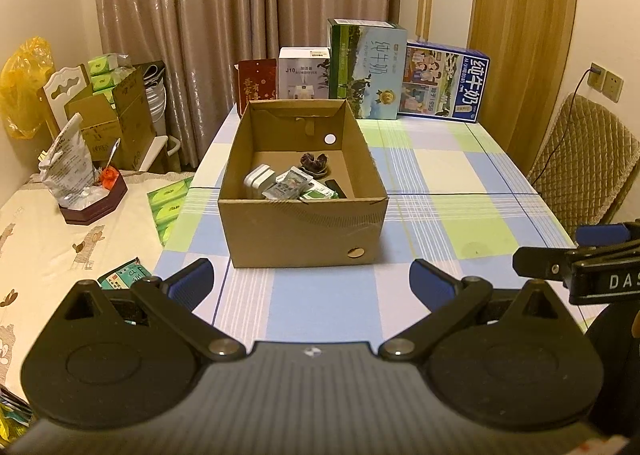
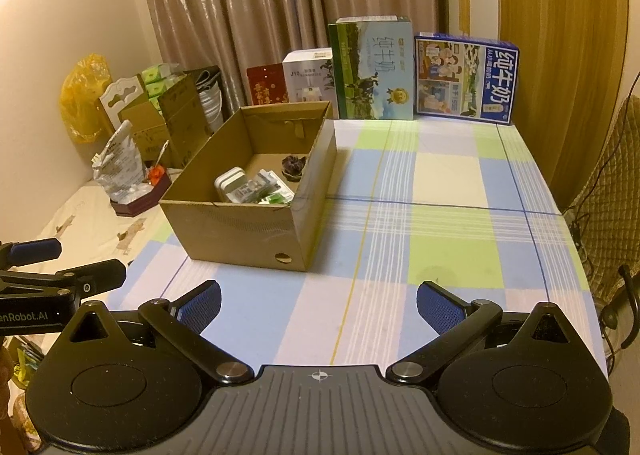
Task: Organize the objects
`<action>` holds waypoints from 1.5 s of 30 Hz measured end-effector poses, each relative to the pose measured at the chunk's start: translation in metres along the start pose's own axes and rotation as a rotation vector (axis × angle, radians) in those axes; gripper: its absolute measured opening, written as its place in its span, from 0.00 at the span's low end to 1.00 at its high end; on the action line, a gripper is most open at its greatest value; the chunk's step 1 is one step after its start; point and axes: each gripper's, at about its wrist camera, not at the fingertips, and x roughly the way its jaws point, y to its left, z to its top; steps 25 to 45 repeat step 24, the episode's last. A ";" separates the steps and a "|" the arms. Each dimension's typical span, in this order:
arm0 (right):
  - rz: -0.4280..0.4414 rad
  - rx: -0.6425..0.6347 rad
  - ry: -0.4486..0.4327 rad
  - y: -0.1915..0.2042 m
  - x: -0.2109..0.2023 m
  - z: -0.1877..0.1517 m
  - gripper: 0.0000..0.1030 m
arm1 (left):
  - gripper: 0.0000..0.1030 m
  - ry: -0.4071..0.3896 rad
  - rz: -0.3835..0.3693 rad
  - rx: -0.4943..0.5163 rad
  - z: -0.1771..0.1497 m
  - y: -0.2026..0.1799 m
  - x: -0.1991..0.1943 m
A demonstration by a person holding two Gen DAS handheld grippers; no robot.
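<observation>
Left tool (image 1: 311, 282) spread wide, empty, low over the checked surface (image 1: 452, 175). Right tool (image 2: 318, 303) also spread, empty, beside it; each shows at the other view's edge. Cardboard box (image 1: 303, 229) sits open on the surface, straight ahead of the left tool, ahead and to the left of the right tool, apart from both. Inside: white case (image 1: 259, 182), packets (image 1: 294, 185), dark flower-shaped piece (image 1: 315, 163). Left view alone shows a black item (image 1: 335, 187) in the box's right corner and green tissue packs (image 1: 167, 207) on the neighbouring table. Right view alone shows the box's right outer wall (image 2: 318, 191). Milk cartons (image 2: 466, 79) stand along the far edge.
</observation>
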 end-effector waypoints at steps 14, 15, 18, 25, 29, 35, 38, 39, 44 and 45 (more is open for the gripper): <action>0.000 -0.003 0.000 0.001 0.001 -0.001 0.98 | 0.99 0.001 -0.011 -0.004 0.001 0.000 -0.001; 0.000 -0.003 0.000 0.001 0.001 -0.001 0.98 | 0.99 0.001 -0.010 -0.004 0.001 0.000 -0.001; -0.001 -0.003 0.000 0.001 0.001 -0.001 0.98 | 0.99 0.001 -0.011 -0.003 0.001 -0.001 -0.001; 0.000 -0.003 -0.002 0.001 0.001 0.000 0.98 | 0.99 -0.009 -0.022 -0.040 0.002 0.002 -0.001; 0.000 -0.003 -0.002 0.001 0.001 0.000 0.98 | 0.99 -0.009 -0.022 -0.040 0.002 0.002 -0.001; 0.000 -0.003 -0.002 0.001 0.001 0.000 0.98 | 0.99 -0.009 -0.022 -0.040 0.002 0.002 -0.001; 0.000 -0.003 -0.002 0.001 0.001 0.000 0.98 | 0.99 -0.009 -0.022 -0.040 0.002 0.002 -0.001; 0.000 -0.003 -0.002 0.001 0.001 0.000 0.98 | 0.99 -0.009 -0.022 -0.040 0.002 0.002 -0.001; 0.000 -0.003 -0.002 0.001 0.001 0.000 0.98 | 0.99 -0.009 -0.022 -0.040 0.002 0.002 -0.001; 0.000 -0.003 -0.002 0.001 0.001 0.000 0.98 | 0.99 -0.009 -0.022 -0.040 0.002 0.002 -0.001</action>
